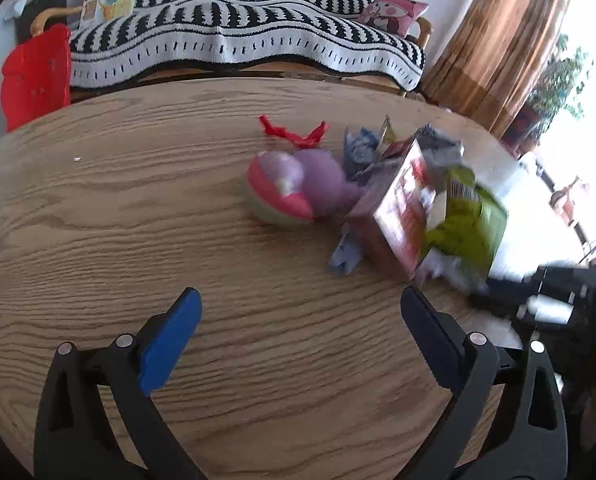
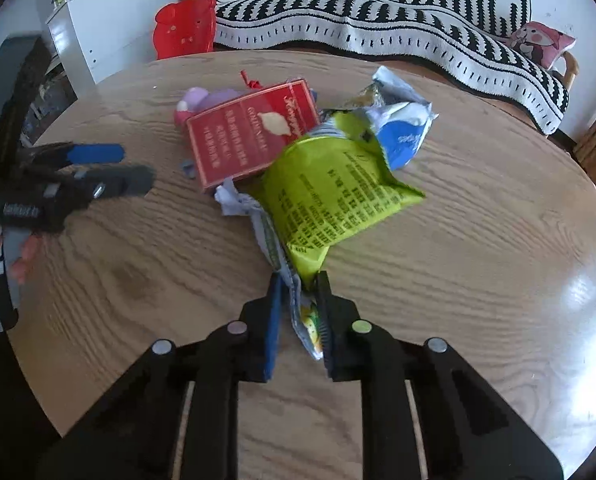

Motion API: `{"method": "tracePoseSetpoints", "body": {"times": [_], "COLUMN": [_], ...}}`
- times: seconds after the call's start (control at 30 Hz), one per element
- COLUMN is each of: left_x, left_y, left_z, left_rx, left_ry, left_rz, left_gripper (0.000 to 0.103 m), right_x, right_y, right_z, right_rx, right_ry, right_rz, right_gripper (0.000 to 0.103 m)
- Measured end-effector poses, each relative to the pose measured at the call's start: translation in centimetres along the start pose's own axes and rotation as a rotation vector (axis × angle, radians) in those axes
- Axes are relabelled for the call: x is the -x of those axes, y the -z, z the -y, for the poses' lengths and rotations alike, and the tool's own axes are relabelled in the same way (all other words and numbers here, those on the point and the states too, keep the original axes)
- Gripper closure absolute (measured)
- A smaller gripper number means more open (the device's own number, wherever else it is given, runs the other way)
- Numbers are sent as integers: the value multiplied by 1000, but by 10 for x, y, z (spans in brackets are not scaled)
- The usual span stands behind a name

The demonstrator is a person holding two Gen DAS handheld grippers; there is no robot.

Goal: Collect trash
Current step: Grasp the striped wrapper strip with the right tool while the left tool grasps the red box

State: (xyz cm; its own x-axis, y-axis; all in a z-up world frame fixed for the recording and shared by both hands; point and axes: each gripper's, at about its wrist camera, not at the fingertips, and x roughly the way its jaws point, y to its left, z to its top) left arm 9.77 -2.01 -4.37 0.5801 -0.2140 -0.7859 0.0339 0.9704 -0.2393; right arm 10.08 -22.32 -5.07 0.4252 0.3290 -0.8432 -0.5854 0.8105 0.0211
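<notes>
Two wrappers, apparently, pinched in right gripper (image 2: pixel 300 280), green bag (image 2: pixel 330 192) just beyond, left gripper (image 1: pixel 298 300) spread.

Glossy green foil wrapper (image 2: pixel 330 196); matt wood-grain table (image 2: pixel 478 240).

Daylit, window glare right, motion blur, fisheye edges

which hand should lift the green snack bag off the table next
Right. The right gripper has its jaws already pinched on the green snack bag at its near corner. The left gripper hangs open over bare table, holding nothing.
</notes>
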Motion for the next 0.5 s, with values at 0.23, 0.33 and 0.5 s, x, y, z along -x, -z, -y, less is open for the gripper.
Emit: {"method": "tracePoseSetpoints", "body": {"times": [0.23,0.33,0.5], "left_x": [-18,-24,-36], "left_y": [-13,-16,-21], "left_z": [32,38,44], "left_rx": [-17,-48,-31], "left_ry": [37,7,55], "left_rz": [4,29,41], "left_gripper": [6,7,39], "right_x": [37,54,62], "right_y": [18,27,39], "right_z": [8,32,64], "right_rx": [-60,-155,-257], "right_ry": [-12,-3,-8], "right_rz": [98,145,160], "right_gripper": [89,89,91]}}
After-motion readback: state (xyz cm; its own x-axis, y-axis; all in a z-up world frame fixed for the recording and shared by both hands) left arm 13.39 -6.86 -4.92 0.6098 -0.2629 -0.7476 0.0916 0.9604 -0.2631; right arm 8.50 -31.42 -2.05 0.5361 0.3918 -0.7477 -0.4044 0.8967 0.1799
